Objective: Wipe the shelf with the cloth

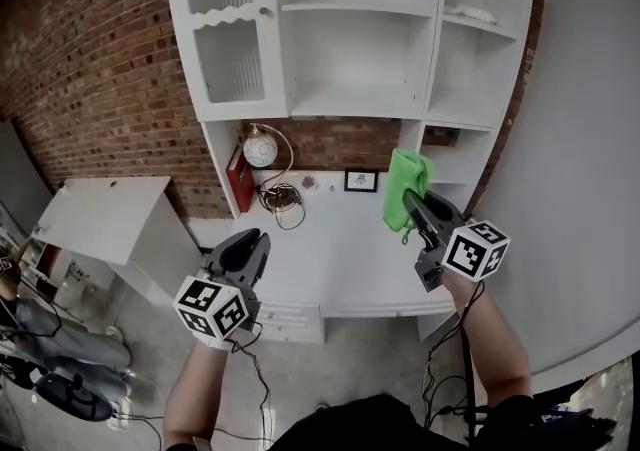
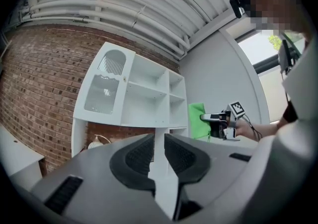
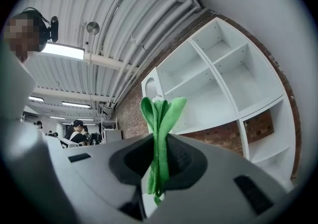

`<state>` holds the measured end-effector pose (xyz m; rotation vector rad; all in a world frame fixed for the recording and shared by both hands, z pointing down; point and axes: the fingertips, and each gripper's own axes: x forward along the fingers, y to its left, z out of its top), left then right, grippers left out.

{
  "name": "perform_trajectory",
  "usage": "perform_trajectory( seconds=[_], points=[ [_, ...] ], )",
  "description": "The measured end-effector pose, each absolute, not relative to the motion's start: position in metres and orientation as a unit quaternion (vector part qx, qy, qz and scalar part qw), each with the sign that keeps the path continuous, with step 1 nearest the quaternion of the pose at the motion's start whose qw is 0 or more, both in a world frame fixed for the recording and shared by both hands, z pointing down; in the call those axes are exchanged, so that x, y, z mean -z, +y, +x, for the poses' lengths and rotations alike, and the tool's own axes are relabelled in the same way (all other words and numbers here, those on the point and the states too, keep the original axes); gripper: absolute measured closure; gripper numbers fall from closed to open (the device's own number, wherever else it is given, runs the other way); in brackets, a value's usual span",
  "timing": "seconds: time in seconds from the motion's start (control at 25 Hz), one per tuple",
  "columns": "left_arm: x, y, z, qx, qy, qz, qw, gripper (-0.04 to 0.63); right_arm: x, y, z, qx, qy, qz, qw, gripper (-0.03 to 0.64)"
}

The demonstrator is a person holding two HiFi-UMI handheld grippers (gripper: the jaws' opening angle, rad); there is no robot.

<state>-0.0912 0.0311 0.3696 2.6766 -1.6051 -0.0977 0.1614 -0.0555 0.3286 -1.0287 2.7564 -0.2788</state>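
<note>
Right gripper (image 1: 408, 201) is clamped on the green cloth (image 1: 405, 182) and holds it in the air just in front of the right-hand part of the white shelf unit (image 1: 350, 99). The cloth is above the desk top (image 1: 340, 249) and touches no board yet. In the right gripper view the cloth is pinched as a thin folded bunch between the pads, with its top standing out beyond the tips and a short tail hanging below. Left gripper (image 1: 258, 237) hangs nearer and to the left, its jaws a narrow gap apart with nothing in it. The grip looks like the main risk: with so slim a fold held, dragging it along a board could pull the cloth out sideways. If the cloth is pressed on too steeply, the hard jaw tips rather than the cloth may scrape the paint. A sweep through the low recess could knock the small framed picture (image 1: 361, 179) or catch the cables (image 1: 283, 204) and round lamp (image 1: 260, 150) further left. A whitish thing (image 1: 470, 12) on the upper right shelf, too small to identify, could be swept off.
</note>
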Motion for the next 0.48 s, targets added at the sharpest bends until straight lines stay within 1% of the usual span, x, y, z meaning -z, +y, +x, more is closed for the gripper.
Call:
perform_trajectory(
  seconds=[0.32,0.48],
  points=[
    [-0.36,-0.016,-0.12,0.045,-0.52,0.853,-0.002,0.529,-0.303,-0.106,0.138,0.063,0.935,-0.344,0.063,0.571],
    [-0.35,-0.053,-0.124,0.042,-0.529,0.847,-0.016,0.529,-0.285,-0.155,0.128,0.051,0.942,-0.325,0.072,0.571]
  ],
)
